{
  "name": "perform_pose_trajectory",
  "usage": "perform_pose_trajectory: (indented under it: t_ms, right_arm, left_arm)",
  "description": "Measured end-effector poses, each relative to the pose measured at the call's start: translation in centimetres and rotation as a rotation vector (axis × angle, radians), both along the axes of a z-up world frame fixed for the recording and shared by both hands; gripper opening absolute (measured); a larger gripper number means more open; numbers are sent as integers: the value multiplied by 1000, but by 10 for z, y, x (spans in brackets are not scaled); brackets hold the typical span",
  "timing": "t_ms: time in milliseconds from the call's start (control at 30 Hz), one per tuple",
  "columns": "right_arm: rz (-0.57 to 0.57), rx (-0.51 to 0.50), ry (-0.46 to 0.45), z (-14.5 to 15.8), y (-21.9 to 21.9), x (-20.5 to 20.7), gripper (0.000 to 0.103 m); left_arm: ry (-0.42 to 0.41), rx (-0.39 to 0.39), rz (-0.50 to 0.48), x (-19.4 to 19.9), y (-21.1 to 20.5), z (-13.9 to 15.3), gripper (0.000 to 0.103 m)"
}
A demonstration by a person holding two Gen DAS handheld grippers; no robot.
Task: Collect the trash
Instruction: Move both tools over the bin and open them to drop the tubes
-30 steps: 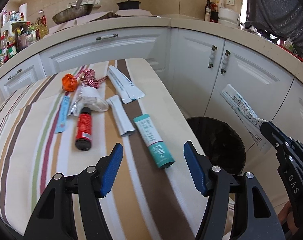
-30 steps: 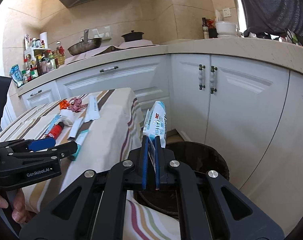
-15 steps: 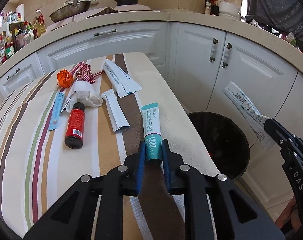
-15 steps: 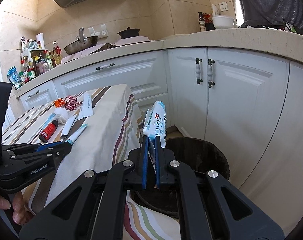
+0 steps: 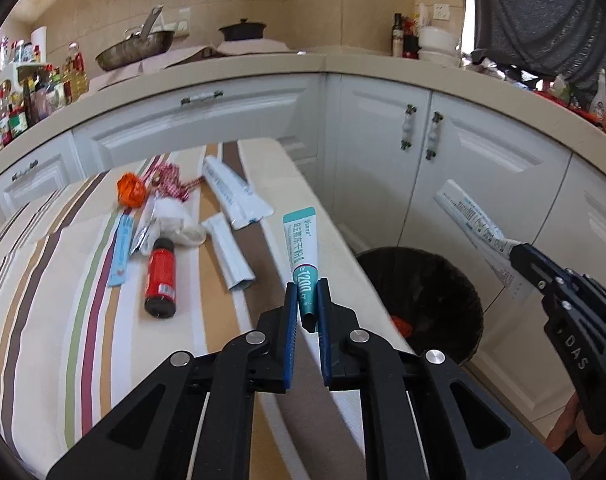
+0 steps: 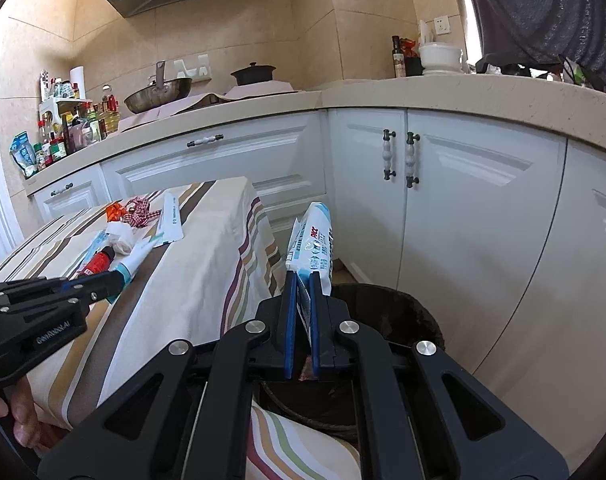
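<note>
The left gripper [image 5: 307, 300] is clamped on the capped end of a teal toothpaste tube [image 5: 301, 246], which points toward twelve o'clock above the striped tablecloth [image 5: 63, 340]. At ten o'clock from it lie a white tube [image 5: 227, 254], a red bottle [image 5: 161, 278] and an orange wrapper [image 5: 130, 194]. The right gripper [image 6: 301, 296] pinches a blue-and-white wrapper [image 6: 313, 242] standing upright just over the black trash bin [image 6: 419, 320], which sits on the floor at three o'clock of the table, against the white cabinets [image 6: 463, 220].
</note>
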State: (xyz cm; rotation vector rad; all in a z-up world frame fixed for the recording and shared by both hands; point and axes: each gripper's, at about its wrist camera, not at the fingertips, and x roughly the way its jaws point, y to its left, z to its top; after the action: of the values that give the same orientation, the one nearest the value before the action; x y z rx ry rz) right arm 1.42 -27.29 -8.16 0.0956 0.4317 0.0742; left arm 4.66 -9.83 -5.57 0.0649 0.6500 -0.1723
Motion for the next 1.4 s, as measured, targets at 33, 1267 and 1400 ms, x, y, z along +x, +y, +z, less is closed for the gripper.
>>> perform_pose_trajectory:
  t_ms: [33, 1267, 1400]
  right_arm:
    - [-5, -3, 0, 1, -1, 0, 6]
    - [-175, 59, 70, -31, -79, 49, 38]
    - [-175, 53, 61, -26, -76, 46, 40]
  left_arm:
    - [-5, -3, -9, 0, -2, 1, 10]
    - [73, -12, -95, 61, -98, -17, 53]
    - [73, -39, -95, 60, -94, -15, 60]
